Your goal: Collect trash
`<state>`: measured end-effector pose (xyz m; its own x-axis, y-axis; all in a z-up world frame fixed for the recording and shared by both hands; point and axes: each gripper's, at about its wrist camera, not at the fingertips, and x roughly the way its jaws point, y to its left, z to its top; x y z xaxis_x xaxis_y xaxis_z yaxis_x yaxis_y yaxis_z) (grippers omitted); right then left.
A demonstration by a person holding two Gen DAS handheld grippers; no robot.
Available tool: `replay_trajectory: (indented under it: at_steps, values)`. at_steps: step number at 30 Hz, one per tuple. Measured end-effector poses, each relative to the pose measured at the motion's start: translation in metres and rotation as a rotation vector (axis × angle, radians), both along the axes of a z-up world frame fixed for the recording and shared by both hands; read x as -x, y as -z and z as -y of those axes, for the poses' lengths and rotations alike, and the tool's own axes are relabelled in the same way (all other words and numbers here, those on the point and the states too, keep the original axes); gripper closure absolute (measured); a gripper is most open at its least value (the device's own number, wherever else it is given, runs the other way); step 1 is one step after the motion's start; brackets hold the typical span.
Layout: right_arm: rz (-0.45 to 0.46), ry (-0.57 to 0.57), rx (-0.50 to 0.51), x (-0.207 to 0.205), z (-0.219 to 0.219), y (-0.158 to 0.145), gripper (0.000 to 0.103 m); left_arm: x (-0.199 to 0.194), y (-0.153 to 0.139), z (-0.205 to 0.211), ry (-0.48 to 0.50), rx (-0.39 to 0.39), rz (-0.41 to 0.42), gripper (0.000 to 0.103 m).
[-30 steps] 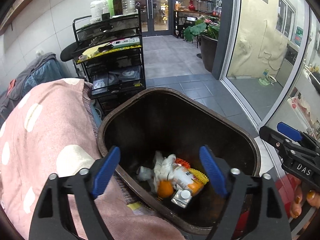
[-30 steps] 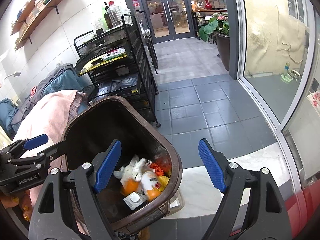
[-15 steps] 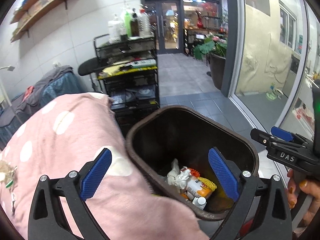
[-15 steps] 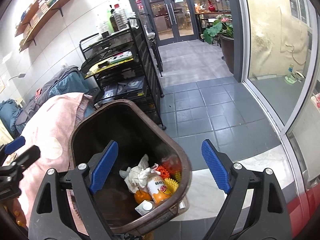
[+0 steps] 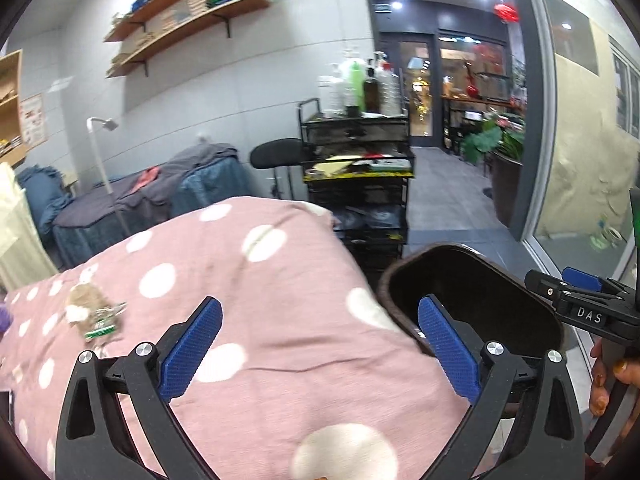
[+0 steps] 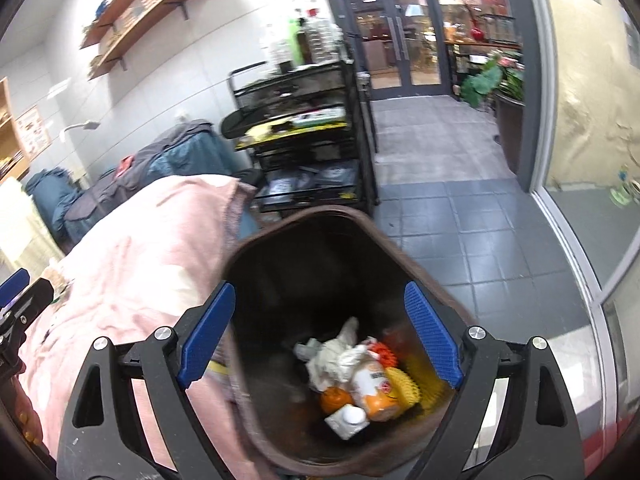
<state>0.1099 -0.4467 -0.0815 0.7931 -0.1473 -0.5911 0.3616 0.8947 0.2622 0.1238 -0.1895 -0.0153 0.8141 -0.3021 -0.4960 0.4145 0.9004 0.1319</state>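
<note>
The left claw (image 5: 318,330) stands wide open with nothing between its blue pads, hovering over the pink polka-dot blanket (image 5: 256,280) that fills the lower middle of the left wrist view. The right claw (image 6: 320,330) is likewise spread wide and empty, poised above the mouth of the brown trash bin (image 6: 448,300), whose rim lies just beside the blanket's edge. In the bottom of the bin, at the lower centre of the right wrist view, sit crumpled white tissue (image 6: 336,354), an orange-labelled bottle (image 6: 374,390), a small white carton (image 6: 346,420) and a yellow bristly item (image 6: 406,386). The remaining task thing seems to be a crumpled wrapper (image 5: 96,312), brownish with a green-and-white scrap, lying on the blanket at the left of the left wrist view, well apart from the bin. The step in hand looks like the turn from dropping a piece off toward fetching the next; the next move would call for the left claw to swing left, settle its pads either side of the wrapper and close without catching the cloth. The wrapper is blurred and its make cannot be read; the bin's base, the bed beneath the blanket and most of each hand are cut off or hidden.
</note>
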Motion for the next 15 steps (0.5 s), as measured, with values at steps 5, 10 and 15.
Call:
replay_trajectory:
  at_steps: [5, 10, 15]
  values:
    - [0.026, -0.087, 0.014, -0.016, -0.034, -0.013, 0.017, -0.002, -0.002, -0.039, -0.088, 0.016, 0.010, 0.006]
    - [0.057, -0.200, 0.036, -0.036, -0.076, -0.028, 0.017, -0.006, -0.003, -0.082, -0.176, 0.049, 0.001, 0.006]
    - [0.064, -0.327, 0.055, -0.056, -0.125, -0.037, 0.017, -0.009, 0.001, -0.128, -0.276, 0.041, -0.003, 0.006]
